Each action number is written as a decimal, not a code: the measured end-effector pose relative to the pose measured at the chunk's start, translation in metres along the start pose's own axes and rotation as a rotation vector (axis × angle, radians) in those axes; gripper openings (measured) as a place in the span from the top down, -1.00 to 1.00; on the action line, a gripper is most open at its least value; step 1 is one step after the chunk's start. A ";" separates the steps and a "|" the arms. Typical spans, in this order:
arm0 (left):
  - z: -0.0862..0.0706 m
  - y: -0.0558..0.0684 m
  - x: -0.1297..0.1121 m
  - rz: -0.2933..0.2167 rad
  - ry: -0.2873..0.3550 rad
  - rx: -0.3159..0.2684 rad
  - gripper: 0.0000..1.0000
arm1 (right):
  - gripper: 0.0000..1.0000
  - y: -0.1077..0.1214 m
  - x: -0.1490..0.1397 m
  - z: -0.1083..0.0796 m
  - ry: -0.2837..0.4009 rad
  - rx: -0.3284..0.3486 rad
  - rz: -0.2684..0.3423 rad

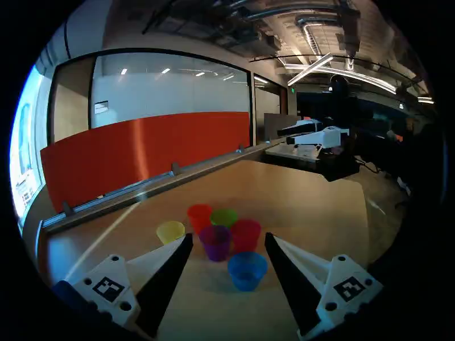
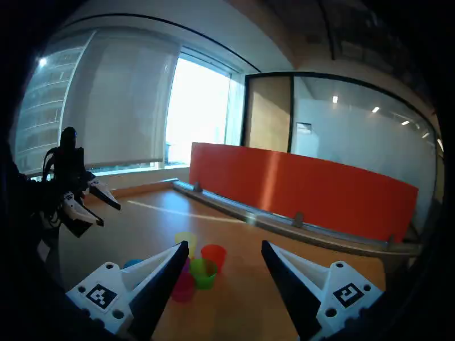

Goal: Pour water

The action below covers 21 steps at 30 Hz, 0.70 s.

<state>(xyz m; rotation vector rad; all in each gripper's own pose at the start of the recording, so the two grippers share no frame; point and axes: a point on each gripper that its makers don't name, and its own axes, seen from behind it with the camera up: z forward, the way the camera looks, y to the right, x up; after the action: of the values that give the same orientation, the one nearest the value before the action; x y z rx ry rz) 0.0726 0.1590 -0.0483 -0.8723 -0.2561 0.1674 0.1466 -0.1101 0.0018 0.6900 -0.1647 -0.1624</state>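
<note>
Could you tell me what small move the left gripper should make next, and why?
Probably ease the left gripper forward and down toward the blue cup: its jaws stand open and empty, and that cup is the nearest one, lined up between them.

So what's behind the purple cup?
In the left gripper view, an orange cup and a green cup stand right behind the purple cup. It covers part of their bottoms, so those can't be seen.

The left tool (image 1: pixel 227 235) and the right tool (image 2: pixel 224 243) each hover with fingers spread wide apart
</note>
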 end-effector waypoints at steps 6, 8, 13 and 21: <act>0.008 0.009 -0.013 0.029 -0.044 -0.042 -0.88 | -0.99 0.001 -0.002 0.004 -0.010 0.011 -0.009; 0.010 0.012 -0.018 0.036 -0.058 -0.061 -0.88 | -0.99 0.002 -0.003 0.006 -0.014 0.011 -0.013; 0.016 0.019 -0.029 0.043 -0.085 -0.102 -0.88 | -0.99 0.003 -0.006 0.009 -0.022 0.013 -0.018; 0.023 0.024 -0.045 0.038 -0.118 -0.135 -0.88 | -0.99 0.005 -0.007 0.015 -0.030 0.014 -0.024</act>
<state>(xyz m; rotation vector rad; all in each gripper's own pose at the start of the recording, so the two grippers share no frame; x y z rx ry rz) 0.0222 0.1793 -0.0594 -1.0027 -0.3645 0.2393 0.1370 -0.1141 0.0158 0.7040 -0.1860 -0.1949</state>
